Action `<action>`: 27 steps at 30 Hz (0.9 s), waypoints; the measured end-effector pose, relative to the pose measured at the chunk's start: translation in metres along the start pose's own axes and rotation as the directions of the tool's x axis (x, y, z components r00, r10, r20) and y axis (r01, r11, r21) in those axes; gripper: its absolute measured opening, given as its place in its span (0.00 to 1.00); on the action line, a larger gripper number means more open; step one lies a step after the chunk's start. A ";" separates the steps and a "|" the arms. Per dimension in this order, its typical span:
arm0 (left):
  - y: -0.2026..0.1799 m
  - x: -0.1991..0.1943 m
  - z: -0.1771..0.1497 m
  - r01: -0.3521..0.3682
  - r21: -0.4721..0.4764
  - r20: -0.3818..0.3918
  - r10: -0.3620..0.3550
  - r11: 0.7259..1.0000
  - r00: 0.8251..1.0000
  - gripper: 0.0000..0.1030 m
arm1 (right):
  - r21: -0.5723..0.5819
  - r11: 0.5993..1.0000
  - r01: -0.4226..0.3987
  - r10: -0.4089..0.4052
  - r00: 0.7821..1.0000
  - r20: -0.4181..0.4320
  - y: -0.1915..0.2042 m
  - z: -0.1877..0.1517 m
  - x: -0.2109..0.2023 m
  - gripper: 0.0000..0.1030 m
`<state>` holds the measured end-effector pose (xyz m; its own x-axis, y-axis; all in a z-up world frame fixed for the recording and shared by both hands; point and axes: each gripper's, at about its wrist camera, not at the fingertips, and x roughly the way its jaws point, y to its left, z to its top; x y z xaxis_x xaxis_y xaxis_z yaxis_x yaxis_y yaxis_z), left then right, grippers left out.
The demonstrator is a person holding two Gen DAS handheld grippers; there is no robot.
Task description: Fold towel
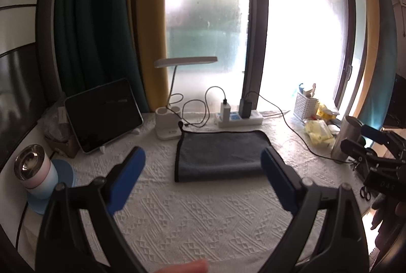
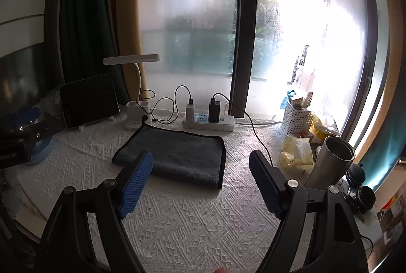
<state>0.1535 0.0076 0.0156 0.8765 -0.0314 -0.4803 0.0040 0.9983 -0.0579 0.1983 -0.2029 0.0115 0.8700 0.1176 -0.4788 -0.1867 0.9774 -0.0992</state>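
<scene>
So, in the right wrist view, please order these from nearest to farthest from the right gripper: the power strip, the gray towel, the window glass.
From the right gripper, open above the white tablecloth:
1. Gray towel, just ahead, slightly left.
2. Power strip, behind the towel, chargers plugged in.
3. Window glass, at the back, beyond the table.

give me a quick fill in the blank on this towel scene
1. The grey towel lies ____ on the white tablecloth.
2. Both grippers, left and right, are ____.
3. The steel tumbler stands to the towel's ____.
4. Two chargers sit in the ____ behind the towel.

Missing words: folded; open; right; power strip
</scene>
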 end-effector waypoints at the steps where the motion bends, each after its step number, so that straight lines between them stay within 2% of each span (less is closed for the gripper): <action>1: 0.001 -0.007 0.001 -0.001 -0.002 0.012 0.001 1.000 1.000 0.91 | -0.004 1.000 0.002 -0.002 1.000 0.009 0.001 0.001 -0.006 0.79; 10: -0.002 -0.072 0.016 -0.005 0.015 0.125 0.003 1.000 0.992 0.91 | -0.027 0.999 0.024 -0.020 0.991 0.129 0.009 0.017 -0.071 0.79; 17: -0.002 -0.110 0.028 0.012 -0.004 0.194 -0.011 1.000 0.981 0.91 | -0.039 0.999 0.027 -0.017 0.969 0.247 0.018 0.032 -0.124 0.79; 27: -0.002 -0.144 0.040 0.028 -0.004 0.252 -0.026 1.000 0.967 0.91 | -0.067 0.997 0.024 -0.002 0.949 0.316 0.027 0.043 -0.162 0.79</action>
<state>0.0467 0.0118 0.1202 0.9691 -0.0436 -0.2427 0.0261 0.9968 -0.0750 0.0725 -0.1879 0.1241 0.9700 0.1652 -0.1785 -0.1957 0.9659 -0.1694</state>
